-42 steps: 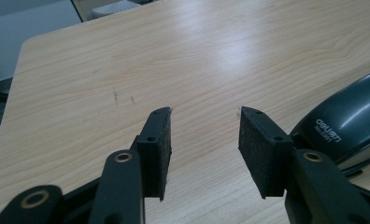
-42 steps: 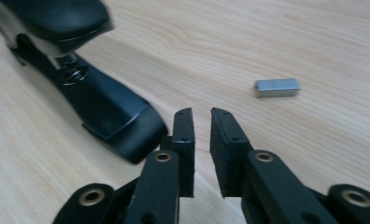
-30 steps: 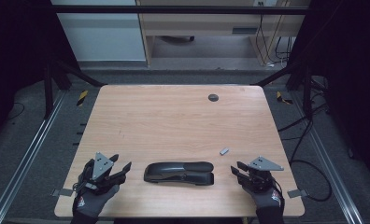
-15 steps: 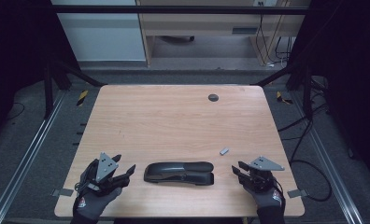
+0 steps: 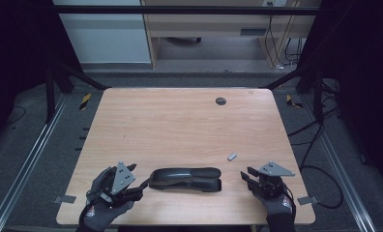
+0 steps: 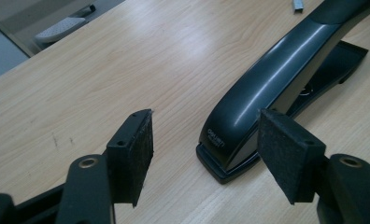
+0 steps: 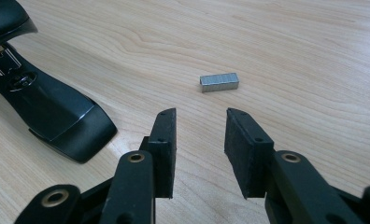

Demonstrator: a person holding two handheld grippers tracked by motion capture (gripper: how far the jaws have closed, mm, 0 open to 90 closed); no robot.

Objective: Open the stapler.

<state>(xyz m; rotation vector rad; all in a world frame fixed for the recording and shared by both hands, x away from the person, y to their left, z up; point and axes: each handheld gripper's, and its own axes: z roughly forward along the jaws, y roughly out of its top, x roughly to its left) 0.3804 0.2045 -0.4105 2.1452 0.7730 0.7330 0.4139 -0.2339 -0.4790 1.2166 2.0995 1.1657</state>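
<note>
1. Just now the left gripper [image 5: 142,185] moved closer to the stapler [image 5: 185,179]; its jaws had been opening, nothing between them.
2. Right of the stapler, the right gripper [image 7: 199,140] waited spread near the staple strip [image 7: 219,82] on the tabletop [image 5: 180,125].
3. A grasp probably came next.

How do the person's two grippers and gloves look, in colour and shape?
Both grippers, left and right, are black, each topped by a grey three-cornered plate. Their jaws carry flat, black, felt-like pads with small screw holes. The hands wear dark gloves with small red-and-white markings.
</note>
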